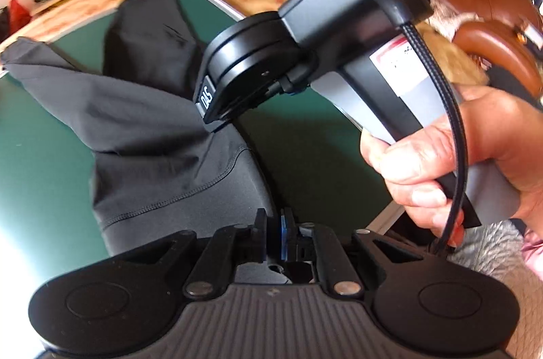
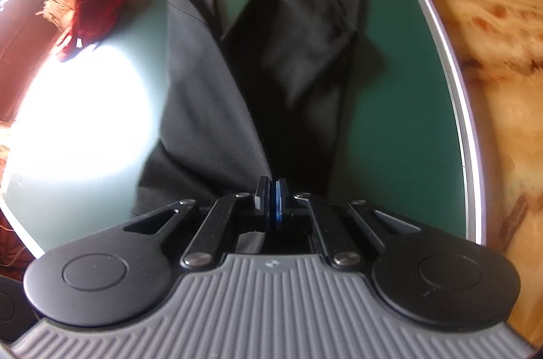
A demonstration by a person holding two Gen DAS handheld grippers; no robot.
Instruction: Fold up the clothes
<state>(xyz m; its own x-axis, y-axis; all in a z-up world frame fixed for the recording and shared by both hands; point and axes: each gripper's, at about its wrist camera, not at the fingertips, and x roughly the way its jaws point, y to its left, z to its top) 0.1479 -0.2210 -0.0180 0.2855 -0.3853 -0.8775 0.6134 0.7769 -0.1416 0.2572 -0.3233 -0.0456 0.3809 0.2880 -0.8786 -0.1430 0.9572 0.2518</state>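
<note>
The black trousers (image 2: 298,60) are a thin, smooth, matt cloth with stitched seams. They lie on a matt green table top (image 2: 407,70) edged in bright metal, over glossy marbled flooring (image 2: 492,36); both grippers are matt black plastic with ribbed grey housings

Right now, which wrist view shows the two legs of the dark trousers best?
The right wrist view: both legs of the dark trousers run unobstructed up the green mat to its far edge. In the left wrist view, the right gripper and hand cover part of them.
</note>
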